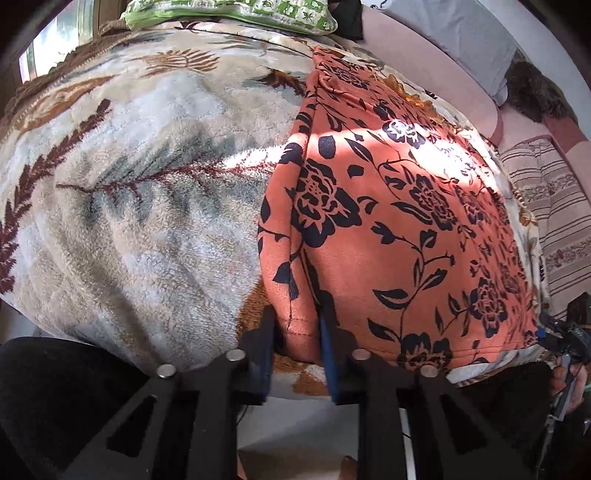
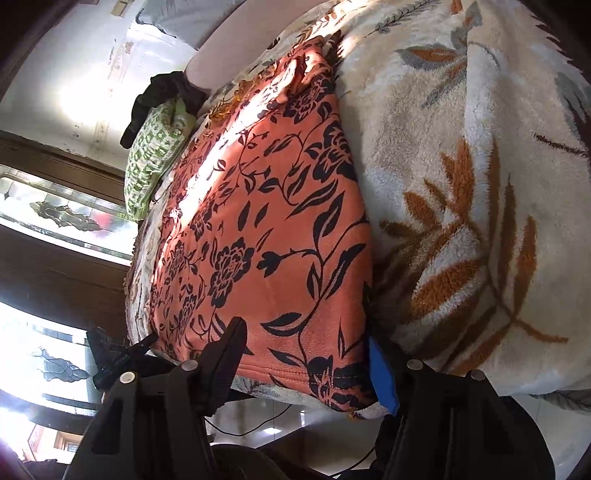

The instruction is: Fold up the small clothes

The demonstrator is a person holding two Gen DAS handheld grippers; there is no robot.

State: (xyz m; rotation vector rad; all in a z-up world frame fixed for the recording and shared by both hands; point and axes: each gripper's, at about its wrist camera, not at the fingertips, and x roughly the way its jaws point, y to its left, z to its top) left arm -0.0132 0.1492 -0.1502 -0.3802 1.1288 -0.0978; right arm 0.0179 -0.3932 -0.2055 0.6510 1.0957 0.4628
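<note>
An orange garment with black flowers (image 1: 388, 221) lies flat on a fleece blanket (image 1: 147, 184), its hem towards me. My left gripper (image 1: 297, 332) is shut on the garment's near left corner, and the cloth bunches up between its fingers. In the right wrist view the same garment (image 2: 266, 229) runs away from me. My right gripper (image 2: 304, 350) straddles the near right part of the hem. One finger rests on top of the cloth, and the blue-padded finger (image 2: 382, 369) sits at the garment's right edge. The cloth between them lies flat, so this gripper is open.
The leaf-patterned blanket (image 2: 461, 184) covers a bed. A green patterned pillow (image 1: 236, 14) lies at the far end with dark clothing (image 2: 162, 96) beside it. A pink couch (image 1: 424, 55) and striped fabric (image 1: 554, 206) stand to the right. Tiled floor shows below the bed edge.
</note>
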